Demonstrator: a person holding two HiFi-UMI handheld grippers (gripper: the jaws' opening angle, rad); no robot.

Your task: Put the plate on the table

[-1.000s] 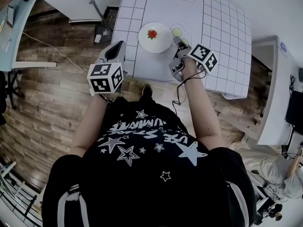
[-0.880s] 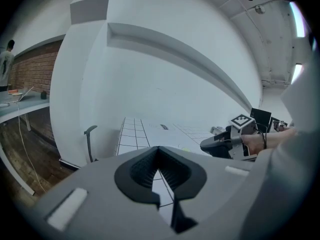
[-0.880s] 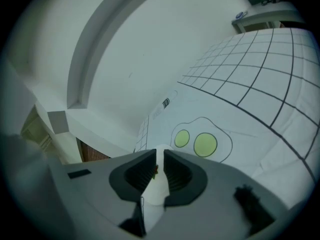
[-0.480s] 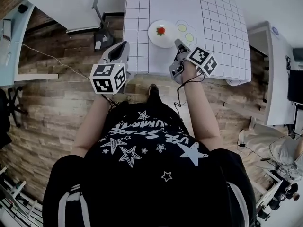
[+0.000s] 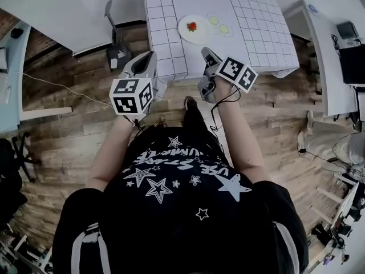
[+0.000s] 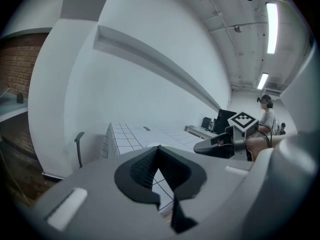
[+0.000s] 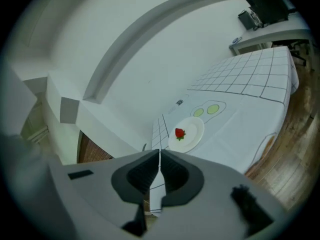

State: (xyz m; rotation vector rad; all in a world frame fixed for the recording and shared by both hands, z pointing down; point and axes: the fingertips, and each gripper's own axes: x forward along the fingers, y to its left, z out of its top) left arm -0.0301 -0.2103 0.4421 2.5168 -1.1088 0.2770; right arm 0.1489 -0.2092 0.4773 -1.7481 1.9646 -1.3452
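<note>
Backing off over this last second, I have both claws clear of the surface (image 5: 251, 27) and out over the wood floor (image 5: 68, 130). The plate (image 5: 201, 35), strawberry (image 5: 192, 25) on it, rests on that surface well ahead. Left claw (image 6: 159, 149) and right claw (image 7: 159, 154) are clenched empty; placing looks done.

Wood floor (image 5: 63, 124), grey chair (image 5: 117, 51) far left, dark monitor (image 5: 353, 64) rt edge.
</note>
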